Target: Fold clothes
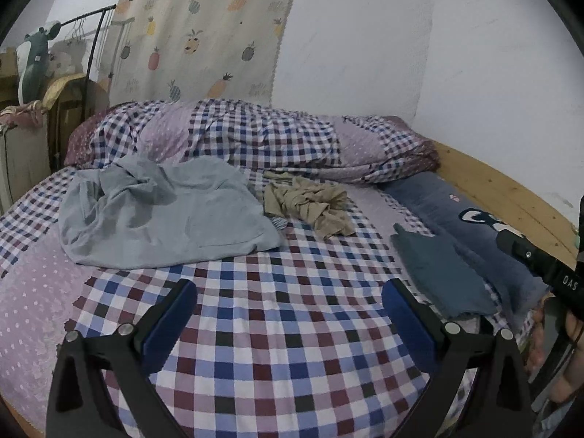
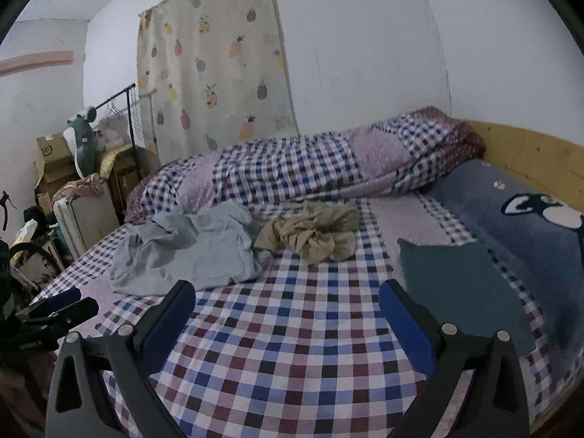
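Observation:
A crumpled light blue garment [image 1: 164, 215] [image 2: 189, 252] lies on the checked bedsheet [image 1: 277, 328] [image 2: 292, 346], left of centre. To its right sits a bunched tan garment [image 1: 310, 204] [image 2: 314, 233]. A folded teal garment [image 1: 441, 273] [image 2: 463, 292] rests flat at the right side of the bed. My left gripper [image 1: 290, 303] hovers open over bare sheet, in front of the clothes and empty. My right gripper [image 2: 286, 303] is likewise open and empty, with the folded teal piece just beyond its right finger.
A rolled checked quilt [image 1: 255, 135] [image 2: 310, 168] lies along the far side by the wall. A dark blue cartoon pillow [image 1: 474, 219] [image 2: 511, 219] sits against the wooden headboard [image 1: 511, 189] [image 2: 529, 153]. A clothes rack [image 1: 95, 40], boxes and clutter stand left of the bed.

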The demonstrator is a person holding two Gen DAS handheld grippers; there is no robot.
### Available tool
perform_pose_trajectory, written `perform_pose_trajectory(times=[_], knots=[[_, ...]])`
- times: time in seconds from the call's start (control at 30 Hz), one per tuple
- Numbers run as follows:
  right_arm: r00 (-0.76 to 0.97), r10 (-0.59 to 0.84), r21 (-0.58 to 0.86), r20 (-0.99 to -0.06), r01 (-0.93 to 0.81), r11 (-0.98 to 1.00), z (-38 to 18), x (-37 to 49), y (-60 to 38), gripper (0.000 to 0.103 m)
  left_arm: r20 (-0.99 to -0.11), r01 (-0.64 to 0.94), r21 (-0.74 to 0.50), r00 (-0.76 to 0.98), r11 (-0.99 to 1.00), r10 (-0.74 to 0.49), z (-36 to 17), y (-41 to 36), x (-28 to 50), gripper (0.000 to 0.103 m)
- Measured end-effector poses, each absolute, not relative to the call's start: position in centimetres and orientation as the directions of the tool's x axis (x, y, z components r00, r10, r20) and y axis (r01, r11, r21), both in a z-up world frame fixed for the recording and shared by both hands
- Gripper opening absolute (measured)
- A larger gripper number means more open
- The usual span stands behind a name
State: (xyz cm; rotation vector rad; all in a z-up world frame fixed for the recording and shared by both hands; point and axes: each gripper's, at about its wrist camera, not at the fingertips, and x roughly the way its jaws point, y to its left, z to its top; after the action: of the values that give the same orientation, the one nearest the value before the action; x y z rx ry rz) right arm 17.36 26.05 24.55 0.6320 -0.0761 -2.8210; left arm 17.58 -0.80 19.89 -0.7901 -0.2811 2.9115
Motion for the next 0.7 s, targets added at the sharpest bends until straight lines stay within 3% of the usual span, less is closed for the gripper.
perform_pose_trajectory(times=[0.7], knots=[[-0.754,-0.236,0.271,-0.613,0.079,-0.959,12.8,1.1,23.8,0.103,-0.573,0.025,-0.126,-0.818,-0.992,0.052,10.2,-1.1,3.6,0.103]])
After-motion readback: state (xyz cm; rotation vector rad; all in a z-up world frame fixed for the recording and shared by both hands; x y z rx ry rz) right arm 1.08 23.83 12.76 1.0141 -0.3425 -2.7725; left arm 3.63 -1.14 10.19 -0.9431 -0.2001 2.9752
